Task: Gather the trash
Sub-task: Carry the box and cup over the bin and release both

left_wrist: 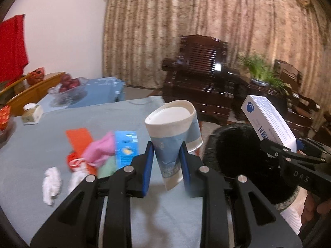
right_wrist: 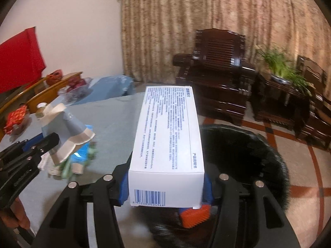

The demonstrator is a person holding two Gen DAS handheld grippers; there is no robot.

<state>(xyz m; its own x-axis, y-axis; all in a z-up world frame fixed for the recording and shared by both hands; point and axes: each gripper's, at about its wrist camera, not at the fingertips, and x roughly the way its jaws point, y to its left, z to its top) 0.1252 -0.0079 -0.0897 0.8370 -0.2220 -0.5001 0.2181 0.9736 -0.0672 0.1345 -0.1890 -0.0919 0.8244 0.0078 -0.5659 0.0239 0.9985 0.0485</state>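
Two grippers raised over a cloth-covered table (left_wrist: 51, 128), each clamped on a piece of trash. Behind, patterned beige curtains (left_wrist: 186, 20) across the far wall, a dark carved wooden armchair (left_wrist: 202, 66) and a potted green plant (left_wrist: 262, 72) on a dark side table. Just off the table's right edge, a round black bin (right_wrist: 258, 148) with a dark opening, below and beside the held items. On the table's far left, a glass bowl of red fruit (left_wrist: 68, 84) and a small white-capped jar on a box (left_wrist: 32, 111).

Right gripper (right_wrist: 165, 188) closed part-way on a long white carton (right_wrist: 167, 136) printed with blue text and a barcode, blue pads (right_wrist: 122, 188) pressing its near end from both sides, carton reaching forward over the table edge and bin rim. Left gripper (left_wrist: 165, 165) narrowed on a crushed paper cup (left_wrist: 171, 134), blue-and-white, pinched near its rim end, flat base up and tilted, held clear above the cloth.

Left on the table near the left gripper: an orange-red wrapper (left_wrist: 80, 142), a blue packet (left_wrist: 126, 146), a crumpled pink scrap (left_wrist: 101, 150), and two wads of white tissue (left_wrist: 51, 181) lying just apart from the pile. Part of a hand (left_wrist: 312, 206) and pale sleeve seen at the right gripper's handle.
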